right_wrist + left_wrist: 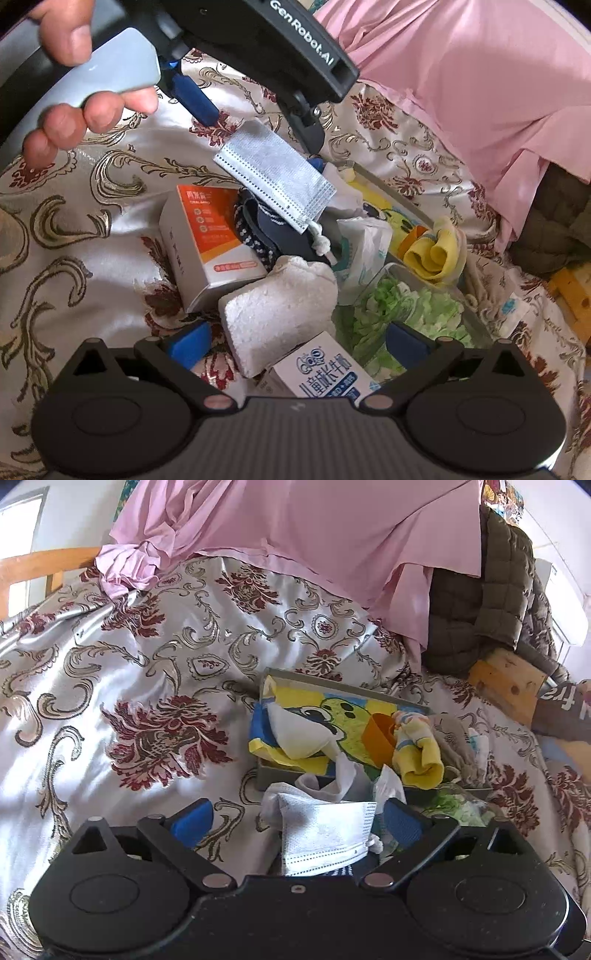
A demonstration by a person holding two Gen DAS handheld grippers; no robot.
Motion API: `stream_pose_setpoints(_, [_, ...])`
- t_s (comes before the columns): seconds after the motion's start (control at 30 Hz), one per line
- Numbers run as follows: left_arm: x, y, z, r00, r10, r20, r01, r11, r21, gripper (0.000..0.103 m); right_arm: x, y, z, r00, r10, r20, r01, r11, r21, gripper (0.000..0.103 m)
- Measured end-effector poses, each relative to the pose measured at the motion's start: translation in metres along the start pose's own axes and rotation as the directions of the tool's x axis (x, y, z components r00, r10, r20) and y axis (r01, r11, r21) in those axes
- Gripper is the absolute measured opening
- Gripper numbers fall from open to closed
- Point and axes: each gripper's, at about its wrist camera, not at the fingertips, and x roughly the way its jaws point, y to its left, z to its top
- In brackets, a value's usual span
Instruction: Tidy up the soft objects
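sunlit floral satin bedspread (pixel 147 657), wooden bed frame (pixel 40 566), pale wall (pixel 74 513), pink sheet (pixel 332 535) behind

White face mask (pixel 275 171) tilted above clutter.

L jaws: folded face mask (pixel 325 834) sits right between them, w/ the grey tray (pixel 271 773) of soft bits just ahead, so no clean path fwd. Off their left side, bare bedspread (pixel 122 672), plenty of room. R jaws: white foam block (pixel 280 306) and milk carton (pixel 321 373) crowd the gap, orange box (pixel 207 240) ahead-left, green-filled clear tub (pixel 410 314) ahead-right.
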Motion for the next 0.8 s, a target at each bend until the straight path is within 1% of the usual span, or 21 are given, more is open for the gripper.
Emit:
stream_pose_setpoints(0.03, [0.000, 0.000, 0.000, 1.000, -0.008, -0.003, 0.008, 1.000, 0.000, 0.093, 0.000, 0.000, 0.000, 1.000, -0.007, 0.004, 0.007, 1.000, -0.002, 0.103])
stream_pose_setpoints(0.2, [0.002, -0.002, -0.001, 1.000, -0.024, -0.007, 0.024, 1.000, 0.014, 0.092, 0.000, -0.004, 0.000, 0.999, -0.042, 0.003, 0.042, 0.999, 0.001, 0.103])
stream_pose_setpoints(0.27, [0.001, -0.002, 0.000, 0.999, -0.030, -0.014, 0.030, 0.999, 0.014, 0.089, 0.000, -0.008, 0.000, 0.998, -0.065, 0.003, 0.065, 0.998, 0.021, 0.103])
stream_pose_setpoints(0.37, [0.002, 0.000, 0.001, 0.998, -0.051, -0.025, 0.051, 0.999, -0.002, 0.079, -0.002, -0.020, 0.001, 0.995, -0.099, 0.011, 0.098, 0.992, 0.081, 0.103])
stream_pose_setpoints(0.43, [0.003, 0.001, 0.002, 0.997, -0.066, -0.032, 0.066, 0.998, -0.011, 0.067, -0.004, -0.026, 0.001, 0.993, -0.115, 0.013, 0.112, 0.987, 0.113, 0.103])
stream_pose_setpoints(0.47, [0.003, 0.001, 0.002, 0.997, -0.067, -0.036, 0.067, 0.998, -0.011, 0.063, -0.004, -0.028, 0.001, 0.993, -0.121, 0.016, 0.118, 0.985, 0.124, 0.103])
stream_pose_setpoints(0.53, [0.004, 0.001, 0.001, 0.997, -0.069, -0.038, 0.068, 0.998, -0.006, 0.046, -0.005, -0.032, 0.002, 0.992, -0.121, 0.023, 0.117, 0.983, 0.141, 0.103])
stream_pose_setpoints(0.6, [0.004, 0.000, 0.000, 0.997, -0.072, -0.040, 0.072, 0.997, -0.002, 0.038, -0.007, -0.033, 0.002, 0.993, -0.111, 0.028, 0.106, 0.983, 0.151, 0.102])
stream_pose_setpoints(0.63, [0.004, 0.000, 0.000, 0.996, -0.076, -0.038, 0.076, 0.997, -0.001, 0.036, -0.008, -0.033, 0.003, 0.994, -0.103, 0.031, 0.097, 0.983, 0.153, 0.102])
stream_pose_setpoints(0.8, [0.001, -0.005, -0.003, 0.993, -0.116, -0.036, 0.117, 0.993, 0.016, 0.032, -0.010, -0.029, 0.003, 0.996, -0.074, 0.044, 0.067, 0.986, 0.154, 0.093])
